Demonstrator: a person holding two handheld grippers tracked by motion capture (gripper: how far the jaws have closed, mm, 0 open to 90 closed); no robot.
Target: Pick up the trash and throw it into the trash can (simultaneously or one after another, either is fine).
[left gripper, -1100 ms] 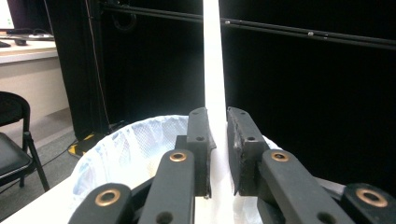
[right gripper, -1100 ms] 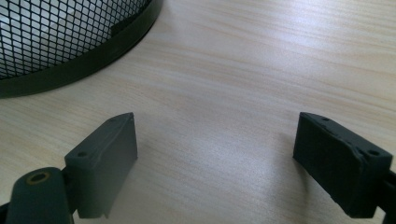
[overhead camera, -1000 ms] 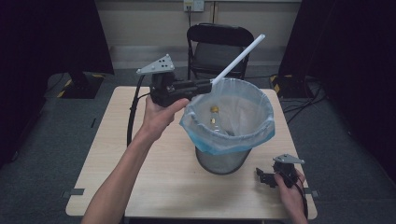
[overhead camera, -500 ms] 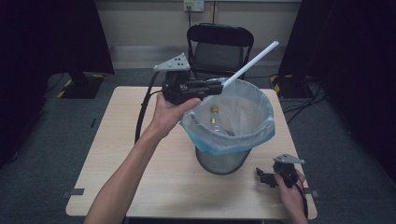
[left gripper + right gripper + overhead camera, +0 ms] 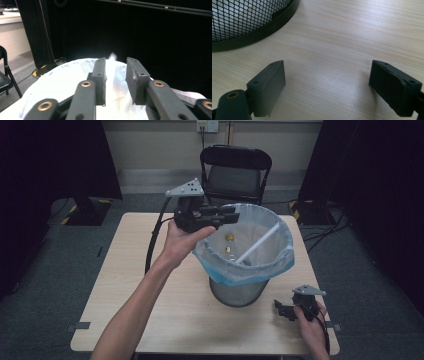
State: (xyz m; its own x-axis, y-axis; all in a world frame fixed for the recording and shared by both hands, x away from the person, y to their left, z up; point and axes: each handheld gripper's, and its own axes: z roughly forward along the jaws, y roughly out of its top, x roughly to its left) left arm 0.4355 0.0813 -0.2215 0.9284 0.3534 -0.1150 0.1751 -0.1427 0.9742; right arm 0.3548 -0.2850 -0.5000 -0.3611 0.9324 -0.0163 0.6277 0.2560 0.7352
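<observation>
One mesh wastebasket (image 5: pixel 239 290), lined with a blue-rimmed plastic bag (image 5: pixel 272 267), stands on the desk (image 5: pixel 125 285) toward its right half. One white straw (image 5: pixel 257 246) lies slanted inside the wastebasket, free of any grip. The left gripper (image 5: pixel 229 215) hovers at the wastebasket's far left rim; its jaws have just been opening, nothing between them. The right gripper (image 5: pixel 281 310) rests on bare desk right of the wastebasket, jaws wide apart. The right gripper view shows the wastebasket's black base ring (image 5: pixel 265 28).

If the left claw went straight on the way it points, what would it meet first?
Probably nothing at once: the left claw points level across the mouth of the lined bin, above the white straw; the far rim perhaps, depth unclear.
</observation>
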